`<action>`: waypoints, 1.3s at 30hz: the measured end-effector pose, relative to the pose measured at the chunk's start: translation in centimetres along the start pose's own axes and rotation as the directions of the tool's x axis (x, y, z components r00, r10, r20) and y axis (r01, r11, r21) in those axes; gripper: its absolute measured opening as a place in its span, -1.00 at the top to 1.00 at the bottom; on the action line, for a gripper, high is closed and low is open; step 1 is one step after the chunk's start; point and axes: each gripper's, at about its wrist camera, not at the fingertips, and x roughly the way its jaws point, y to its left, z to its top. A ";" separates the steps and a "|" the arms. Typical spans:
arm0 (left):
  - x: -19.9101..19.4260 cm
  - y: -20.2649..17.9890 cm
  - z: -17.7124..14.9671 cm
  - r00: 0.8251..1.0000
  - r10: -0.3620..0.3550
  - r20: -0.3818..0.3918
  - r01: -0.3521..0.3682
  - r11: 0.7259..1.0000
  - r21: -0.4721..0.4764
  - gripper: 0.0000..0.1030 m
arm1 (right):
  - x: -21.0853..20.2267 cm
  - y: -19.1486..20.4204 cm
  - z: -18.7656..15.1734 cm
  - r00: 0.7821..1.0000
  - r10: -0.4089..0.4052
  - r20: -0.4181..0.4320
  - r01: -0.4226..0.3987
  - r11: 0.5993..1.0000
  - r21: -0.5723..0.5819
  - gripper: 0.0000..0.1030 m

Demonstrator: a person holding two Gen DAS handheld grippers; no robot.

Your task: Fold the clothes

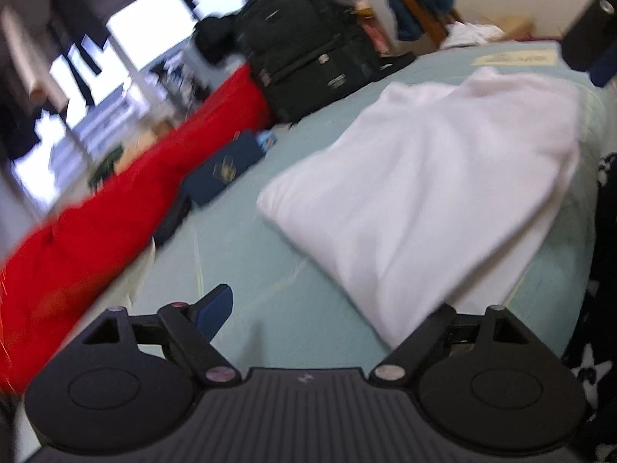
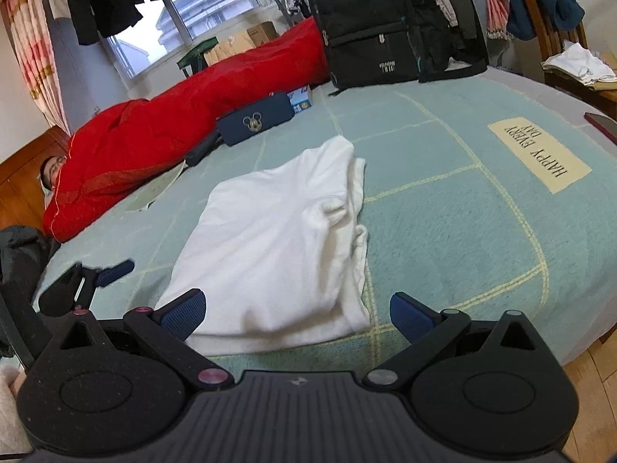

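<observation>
White garment, folded, on bed: both grippers clear of it

White garment [image 2: 277, 239]: lies on the pale green bedspread [image 2: 443, 193] as a compact oblong, layers doubled over, loose edges stacked along its right side. Near edge sits between the fingers of the right gripper [image 2: 297, 314], which hovers low over it with jaws spread wide and nothing in them; whether a pad touches cloth cannot be told.

Left gripper [image 1: 331, 308]: jaws wide, empty. One blue fingertip [image 1: 216, 310] shows; the other is hidden at the garment's [image 1: 432, 177] near corner. View blurred.

Surroundings: red quilt [image 2: 162, 142], black backpack [image 2: 366, 23], navy pouch [image 2: 254, 121] at the far edge, well apart from the garment.

Stage, as judged: the cloth already lies folded. Scene fits either a pause ahead of one further halving or a finished fold with the tools drawn off. A further fold would call for pinching the two near corners evenly.
</observation>
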 end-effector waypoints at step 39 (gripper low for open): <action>-4.4 -9.7 5.5 0.890 -0.434 0.136 0.336 0.830 0.446 -0.36 | -2.2 -6.5 -0.4 0.971 0.235 0.039 -0.238 0.946 0.220 -1.00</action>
